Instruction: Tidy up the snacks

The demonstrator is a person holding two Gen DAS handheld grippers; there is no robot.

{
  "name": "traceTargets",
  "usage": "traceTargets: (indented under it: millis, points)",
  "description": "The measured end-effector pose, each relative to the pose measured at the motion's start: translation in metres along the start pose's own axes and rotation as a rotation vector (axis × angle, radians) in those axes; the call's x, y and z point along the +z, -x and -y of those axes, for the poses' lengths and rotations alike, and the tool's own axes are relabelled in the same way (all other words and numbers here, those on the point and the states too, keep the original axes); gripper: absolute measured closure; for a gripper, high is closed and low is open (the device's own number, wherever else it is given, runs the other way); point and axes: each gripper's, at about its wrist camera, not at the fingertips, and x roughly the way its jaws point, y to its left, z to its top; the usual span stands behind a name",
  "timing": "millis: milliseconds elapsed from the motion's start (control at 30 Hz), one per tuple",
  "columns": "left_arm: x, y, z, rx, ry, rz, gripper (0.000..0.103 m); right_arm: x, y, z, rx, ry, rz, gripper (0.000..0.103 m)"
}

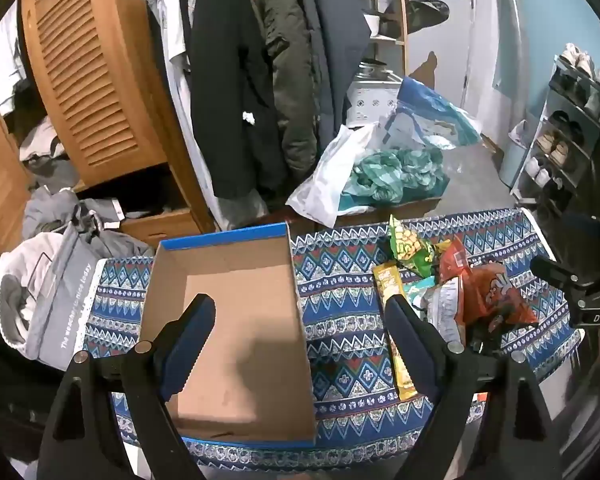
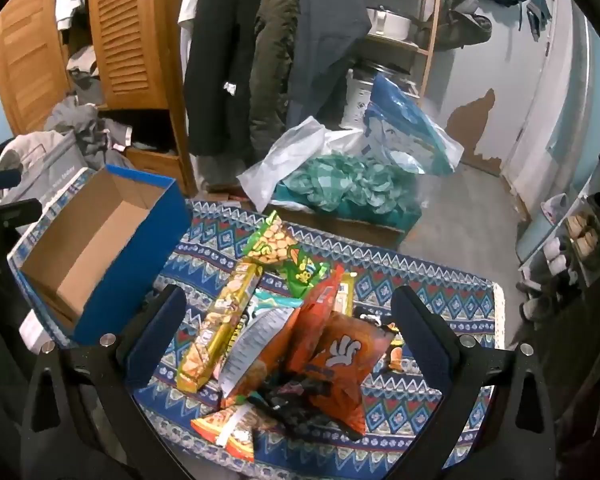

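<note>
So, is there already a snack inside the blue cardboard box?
No. In the left wrist view the blue cardboard box shows only its bare brown floor, and the snack packets lie beside it on the patterned cloth.

I saw dark coats (image 1: 236, 92) hanging beside a louvred wooden wardrobe door (image 1: 88, 80), and a metal shoe rack (image 1: 560, 136).

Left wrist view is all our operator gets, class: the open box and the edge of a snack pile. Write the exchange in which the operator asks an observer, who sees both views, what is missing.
Operator: What hides at the near end of the pile?
Observer: An orange packet at the cloth's near edge.
Operator: How does the gold packet lie?
Observer: The gold packet runs lengthwise, clear of the box.
Operator: Is the right hand-held gripper holding anything?
Observer: No. The right hand-held gripper is open, straddling the pile, its fingers gripping nothing.
</note>
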Motion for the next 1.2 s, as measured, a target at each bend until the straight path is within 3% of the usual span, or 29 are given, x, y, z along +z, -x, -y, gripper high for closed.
traceTargets:
  millis: [1200]
  points:
    - [-0.0030,-0.0010,-0.0031,-0.032,0.024,0.003,0.015,0.0011,-0.0033,-0.0001,0.004,-0.004,-0.007,0.003]
